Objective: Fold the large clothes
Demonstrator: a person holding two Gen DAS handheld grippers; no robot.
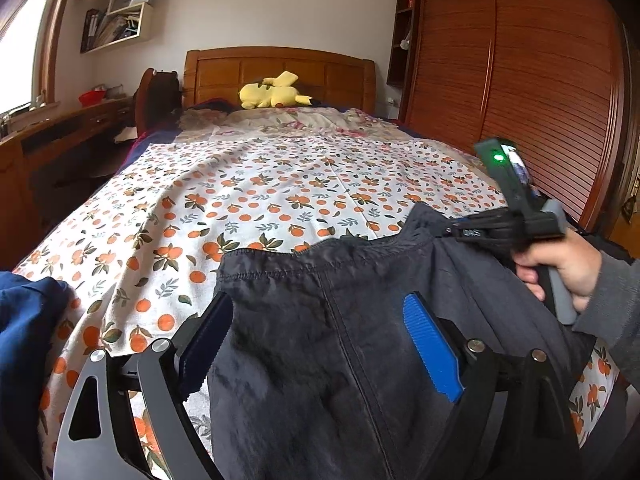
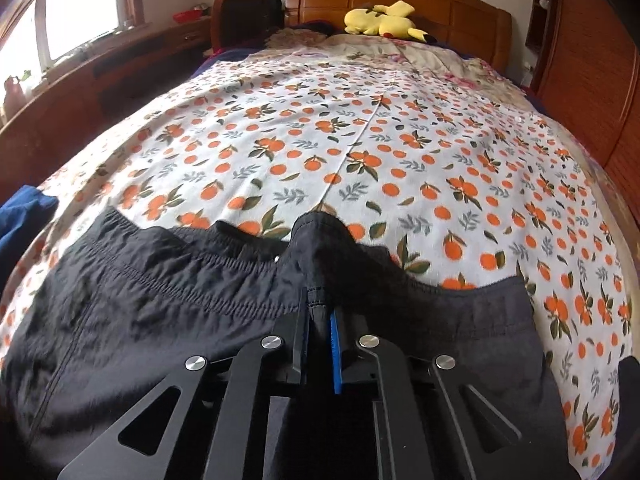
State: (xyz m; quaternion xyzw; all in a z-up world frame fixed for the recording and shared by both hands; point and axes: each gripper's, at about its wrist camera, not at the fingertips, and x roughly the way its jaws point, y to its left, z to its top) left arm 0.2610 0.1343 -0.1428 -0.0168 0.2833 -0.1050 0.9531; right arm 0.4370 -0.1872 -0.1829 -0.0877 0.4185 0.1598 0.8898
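Dark trousers [image 1: 320, 360] on the bed [image 1: 280, 184], near edge, waistband toward the headboard, lower part out of view.

Right gripper [image 2: 320, 344]: jaws closed, pinching a bunched bit of waistband, cloth between the pads. Left gripper [image 1: 316, 344]: jaws wide apart, straddling the cloth, gripping nothing.

Risks, as judged:
- single pinch on slick cloth — lifting now likely to let the loose side sag and twist the fold.
- pinch near the hem edge — could slip out under pull.
- blue garment [image 1: 28, 320] just beside, at left edge — could be snagged or dragged along.
- sheet wrinkling if trousers dragged.

Containers: none near the work. Wall shelves [image 1: 116, 20] hold books and papers; contents otherwise unclear.
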